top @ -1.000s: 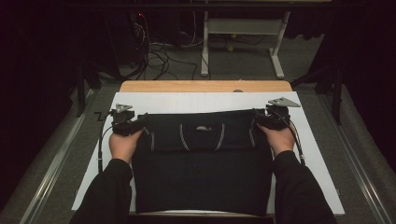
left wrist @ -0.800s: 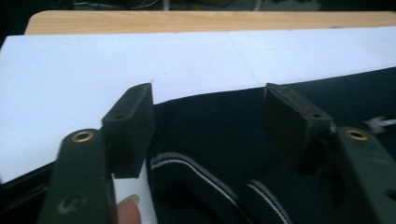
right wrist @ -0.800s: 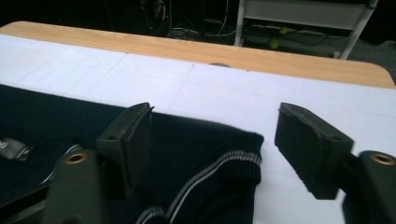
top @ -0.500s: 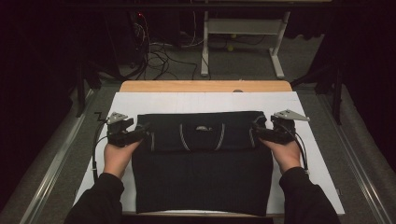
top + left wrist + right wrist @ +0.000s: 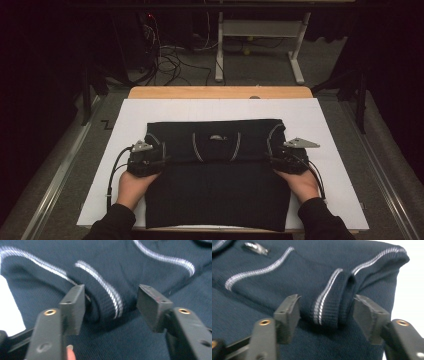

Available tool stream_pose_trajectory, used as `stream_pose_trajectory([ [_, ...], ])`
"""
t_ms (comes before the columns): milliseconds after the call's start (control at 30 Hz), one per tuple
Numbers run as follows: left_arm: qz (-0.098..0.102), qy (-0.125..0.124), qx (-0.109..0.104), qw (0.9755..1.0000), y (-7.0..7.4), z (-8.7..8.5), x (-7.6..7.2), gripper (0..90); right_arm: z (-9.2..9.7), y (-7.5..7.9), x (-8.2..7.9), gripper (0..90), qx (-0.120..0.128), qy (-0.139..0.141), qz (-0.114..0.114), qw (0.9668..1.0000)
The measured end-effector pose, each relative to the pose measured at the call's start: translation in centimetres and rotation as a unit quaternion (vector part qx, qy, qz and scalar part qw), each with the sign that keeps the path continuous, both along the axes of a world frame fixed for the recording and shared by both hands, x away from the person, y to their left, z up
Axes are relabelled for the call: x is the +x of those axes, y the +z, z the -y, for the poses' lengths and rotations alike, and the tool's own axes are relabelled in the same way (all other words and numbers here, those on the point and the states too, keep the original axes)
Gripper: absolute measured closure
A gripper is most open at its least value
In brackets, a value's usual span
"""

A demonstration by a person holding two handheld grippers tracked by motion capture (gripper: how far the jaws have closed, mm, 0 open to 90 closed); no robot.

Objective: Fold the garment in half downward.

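Sweater (image 5: 217, 175) lies folded on the white surface (image 5: 320, 120) in the high view, a hand-held gripper at each side of its fold. Left hand-held gripper (image 5: 110, 298): jaws just closing, apart around a striped fold. Right hand-held gripper (image 5: 325, 306): likewise closing, pads not pressing.

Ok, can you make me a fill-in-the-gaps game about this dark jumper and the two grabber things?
1. The dark sweater has thin stripes coloured ____.
2. The sweater lies on a big ____ sheet covering the table.
3. The left gripper has a rolled fold of the ____ between its jaws.
4. The right gripper sits at the sweater's ____ edge in the high view.

Missing words: white; white; sweater; right
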State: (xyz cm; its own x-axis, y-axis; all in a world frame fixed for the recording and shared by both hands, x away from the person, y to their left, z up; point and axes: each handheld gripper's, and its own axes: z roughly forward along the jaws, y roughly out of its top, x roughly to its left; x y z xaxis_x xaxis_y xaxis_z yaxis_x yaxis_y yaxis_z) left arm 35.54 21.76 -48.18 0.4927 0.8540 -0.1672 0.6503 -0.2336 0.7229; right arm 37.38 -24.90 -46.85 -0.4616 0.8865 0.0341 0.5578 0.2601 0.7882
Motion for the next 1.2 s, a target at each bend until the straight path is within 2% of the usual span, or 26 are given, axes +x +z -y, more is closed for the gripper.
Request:
stream_pose_trajectory([
  [33,0.004,0.001,0.001,1.0000,-0.1,0.0,-0.1,43.7,0.0,-0.2,0.1,46.8,0.002,-0.001,-0.010,0.9999],
  [133,0.006,-0.002,-0.001,1.0000,-0.1,-0.3,-0.2,52.2,-0.1,-0.5,0.1,58.5,-0.005,-0.001,-0.017,0.9998],
  [233,0.015,-0.011,-0.006,0.9998,0.1,-0.1,-0.4,66.3,-0.4,-0.4,-0.2,74.9,-0.013,0.010,-0.006,0.9998],
  [300,0.028,-0.008,-0.001,0.9996,0.3,0.1,-0.7,70.6,-0.7,-0.2,-0.5,78.1,-0.027,0.013,0.007,0.9995],
  [367,0.038,0.000,-0.009,0.9992,0.6,0.2,-1.2,72.2,-0.8,0.3,-1.0,78.5,-0.025,0.014,0.026,0.9993],
  [467,0.064,0.001,-0.024,0.9977,1.3,0.3,-2.3,72.3,-0.6,0.9,-1.9,78.5,-0.016,0.015,0.051,0.9985],
  [633,0.072,-0.007,-0.035,0.9968,1.8,-0.3,-3.5,72.1,-0.6,1.5,-3.8,78.4,-0.007,0.025,0.075,0.9968],
  [833,0.071,-0.024,-0.038,0.9965,2.3,-0.5,-5.1,72.1,0.2,1.5,-5.3,78.3,0.002,0.030,0.075,0.9968],
  [933,0.069,-0.035,-0.020,0.9968,2.2,-0.2,-5.8,72.1,0.4,1.1,-6.2,78.2,-0.003,0.035,0.068,0.9971],
  [1067,0.050,-0.036,-0.018,0.9979,1.3,-0.3,-6.3,72.1,0.5,0.7,-7.1,78.0,-0.012,0.043,0.062,0.9971],
  [1200,0.045,-0.037,-0.022,0.9981,1.2,-0.7,-6.9,72.1,0.5,0.6,-8.1,77.9,-0.008,0.047,0.057,0.9973],
])
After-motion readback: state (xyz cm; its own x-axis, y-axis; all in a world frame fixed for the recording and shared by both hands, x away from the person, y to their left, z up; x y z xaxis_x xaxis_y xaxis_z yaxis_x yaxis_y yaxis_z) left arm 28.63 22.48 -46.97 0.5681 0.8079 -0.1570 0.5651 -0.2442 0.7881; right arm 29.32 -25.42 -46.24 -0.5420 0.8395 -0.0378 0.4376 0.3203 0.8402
